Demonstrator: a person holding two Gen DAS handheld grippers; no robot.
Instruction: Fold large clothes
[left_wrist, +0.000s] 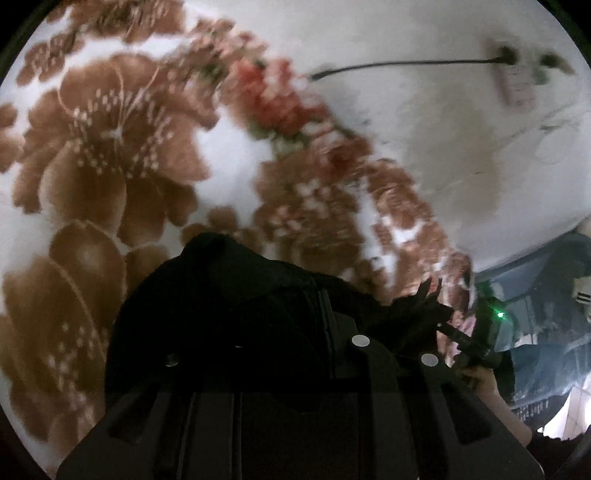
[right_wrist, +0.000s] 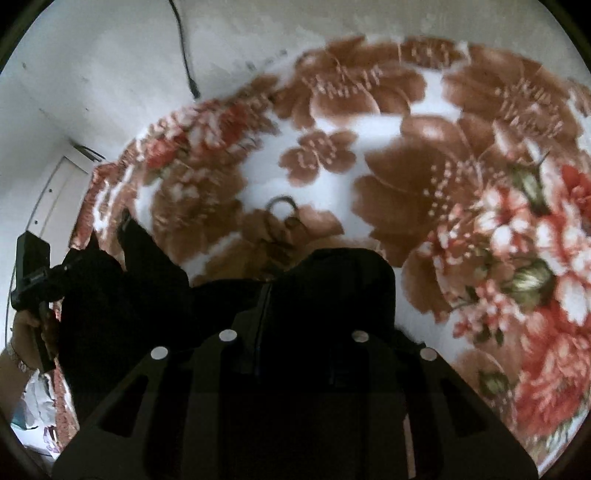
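A black garment (left_wrist: 229, 295) hangs bunched over my left gripper (left_wrist: 295, 295), whose fingers are shut on it and mostly hidden by the cloth. The same black garment (right_wrist: 343, 280) drapes over my right gripper (right_wrist: 306, 291), also shut on it. It stretches between the two grippers above a floral blanket (left_wrist: 110, 147), brown and red on white. In the left wrist view the right gripper (left_wrist: 461, 339) shows at the right with a green light, held by a hand (left_wrist: 491, 391). In the right wrist view the left gripper (right_wrist: 55, 273) is at the left edge, gripping a corner of the cloth.
The floral blanket (right_wrist: 424, 166) covers a bed against a white wall (left_wrist: 443, 147). A black cable (left_wrist: 388, 65) runs along the wall to a socket strip (left_wrist: 513, 77). A small dark ring with a cord (right_wrist: 282, 210) lies on the blanket. Blue clutter (left_wrist: 546, 314) stands beyond the bed's edge.
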